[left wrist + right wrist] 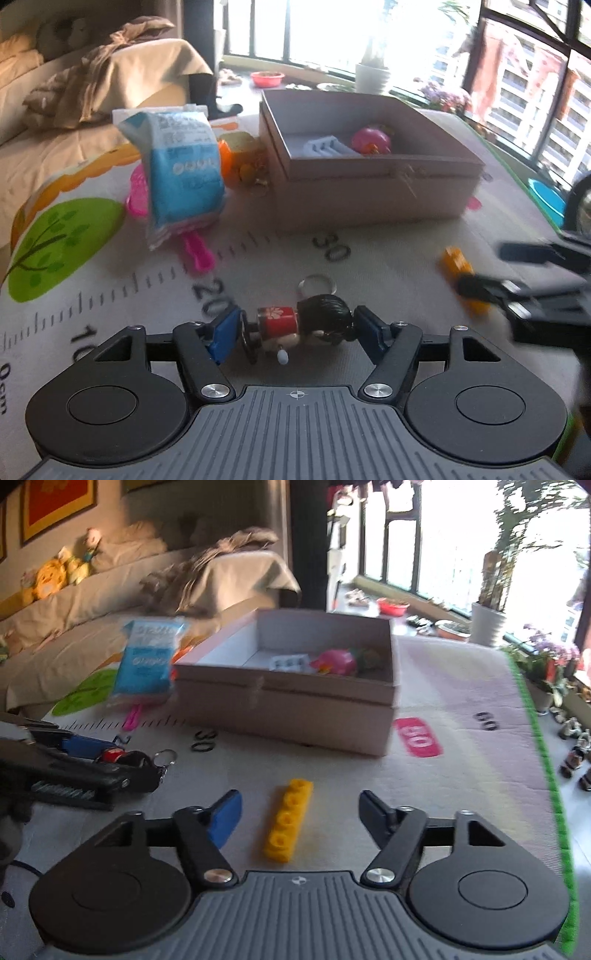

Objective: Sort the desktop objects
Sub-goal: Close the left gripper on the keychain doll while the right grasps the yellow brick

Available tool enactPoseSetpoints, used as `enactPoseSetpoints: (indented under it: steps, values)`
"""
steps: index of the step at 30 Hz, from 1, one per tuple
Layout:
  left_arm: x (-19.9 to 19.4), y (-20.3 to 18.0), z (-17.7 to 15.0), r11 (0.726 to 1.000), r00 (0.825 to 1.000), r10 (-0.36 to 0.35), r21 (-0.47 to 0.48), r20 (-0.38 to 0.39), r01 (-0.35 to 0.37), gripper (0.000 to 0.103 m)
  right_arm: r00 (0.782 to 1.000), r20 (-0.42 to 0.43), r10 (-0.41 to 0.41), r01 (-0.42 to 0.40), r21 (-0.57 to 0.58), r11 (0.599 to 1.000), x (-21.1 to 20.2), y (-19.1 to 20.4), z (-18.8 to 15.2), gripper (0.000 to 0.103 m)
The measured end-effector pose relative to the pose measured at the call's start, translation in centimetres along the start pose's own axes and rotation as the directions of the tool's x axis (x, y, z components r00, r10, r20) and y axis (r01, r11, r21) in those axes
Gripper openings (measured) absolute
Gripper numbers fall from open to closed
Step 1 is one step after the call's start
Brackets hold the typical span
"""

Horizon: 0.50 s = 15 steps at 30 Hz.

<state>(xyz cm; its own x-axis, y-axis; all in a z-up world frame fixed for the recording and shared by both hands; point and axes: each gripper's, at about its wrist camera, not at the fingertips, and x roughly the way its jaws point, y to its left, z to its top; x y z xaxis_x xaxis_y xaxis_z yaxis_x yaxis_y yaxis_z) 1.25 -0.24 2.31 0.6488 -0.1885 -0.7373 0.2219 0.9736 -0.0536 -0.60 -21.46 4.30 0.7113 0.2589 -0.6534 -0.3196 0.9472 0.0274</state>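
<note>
Nearest to me, my left gripper (295, 328) has its fingers spread about a doll keychain (304, 323) that lies on the play mat (388, 258). The blue pads stand just beside the doll's two ends; I cannot tell whether they touch it yet, so I judge the grasp not closed. The doll lies on its side with its long axis across the jaws: black-haired head toward my right, red body toward my left, a ring at each end.

My right gripper (299, 812) is wide open and holds nothing. A yellow brick (288, 819) lies on the mat between its fingers, apart from both. Its long axis runs along the fingers, pointing away toward the box and tilted slightly right.

I judge the step in hand to be the pick-up of both pieces. The next move calls for closing each pair of fingers squarely, then lifting.

Farther off stands the cardboard box (295, 705), open, with a pink toy (338, 661) and a white piece (288, 662) inside. Left of it, a blue packet (181, 173) lies over a pink plastic piece (197, 254).
</note>
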Motion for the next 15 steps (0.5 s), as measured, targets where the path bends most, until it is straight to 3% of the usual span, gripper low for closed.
enactPoseSetpoints:
  steps: [4, 6, 9, 11, 15]
  values:
    - [-1.1, 0.2, -1.5, 1.0, 1.0, -0.005, 0.027, -0.019, 0.006, 0.078, 0.999, -0.034, 0.009, -0.01, -0.017, 1.0, 1.6, 1.2, 0.1, 0.064]
    - [-1.3, 0.3, -1.7, 1.0, 1.0, -0.003, 0.015, -0.016, 0.003, 0.086, 0.998, -0.055, 0.011, -0.013, -0.022, 1.0, 2.2, 1.6, 0.1, 0.053]
    - [-1.2, 0.3, -1.3, 1.0, 1.0, -0.011, -0.011, -0.011, 0.011, 0.087, 0.999, -0.053, 0.004, -0.006, -0.045, 0.999, 2.0, 2.2, 0.1, 0.035]
    - [-0.9, 0.0, -1.2, 1.0, 1.0, -0.009, -0.007, -0.011, 0.009, 0.087, 0.998, -0.06, 0.009, -0.012, -0.049, 0.999, 1.7, 2.3, 0.1, 0.016]
    - [-0.3, -0.8, -1.0, 1.0, 1.0, 0.016, 0.007, -0.015, -0.016, 0.084, 0.998, -0.069, 0.003, -0.007, -0.05, 0.999, 1.0, 2.0, -0.3, 0.014]
